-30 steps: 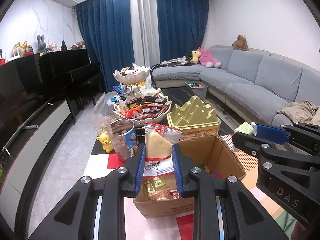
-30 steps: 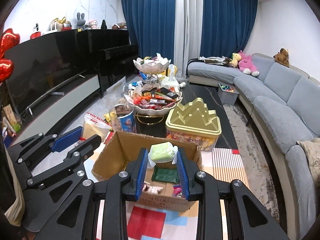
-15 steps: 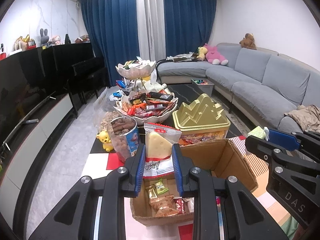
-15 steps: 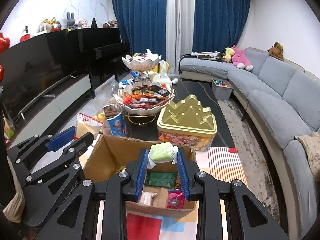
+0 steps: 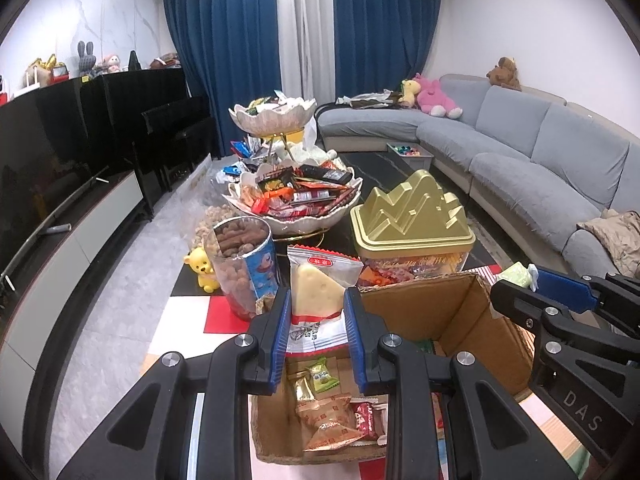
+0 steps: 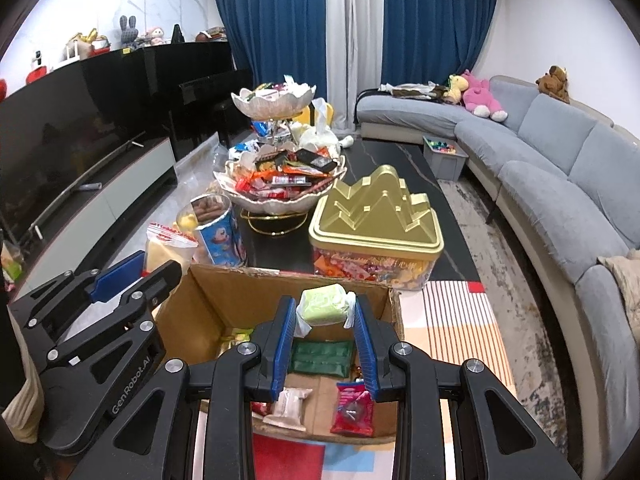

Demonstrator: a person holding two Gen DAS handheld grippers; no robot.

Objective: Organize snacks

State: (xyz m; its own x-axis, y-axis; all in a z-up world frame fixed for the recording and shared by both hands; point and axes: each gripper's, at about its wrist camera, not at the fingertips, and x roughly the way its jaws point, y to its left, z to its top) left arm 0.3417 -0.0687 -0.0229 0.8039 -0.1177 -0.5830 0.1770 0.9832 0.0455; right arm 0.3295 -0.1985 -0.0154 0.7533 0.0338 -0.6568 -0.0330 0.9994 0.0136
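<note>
My left gripper (image 5: 317, 308) is shut on a clear packet with a pale yellow cheese-shaped snack (image 5: 318, 296), held above the near left part of an open cardboard box (image 5: 476, 312). My right gripper (image 6: 325, 314) is shut on a small green wrapped snack (image 6: 323, 306), over the same cardboard box (image 6: 256, 292). Loose wrapped snacks lie on the box floor, among them an orange packet (image 5: 326, 424), a dark green packet (image 6: 320, 356) and a red packet (image 6: 354, 412). Each gripper shows at the edge of the other's view.
Behind the box stand a gold mountain-lid candy tin (image 5: 412, 220), a two-tier white bowl stand heaped with snacks (image 5: 296, 200), a tub of brown nuts (image 5: 244, 264) and a yellow bear figure (image 5: 202, 270). A grey sofa (image 5: 540, 168) runs along the right, a black TV unit on the left.
Both grippers have moved forward and lower with their snacks held. The box now lies closer beneath them and more of its contents show.
</note>
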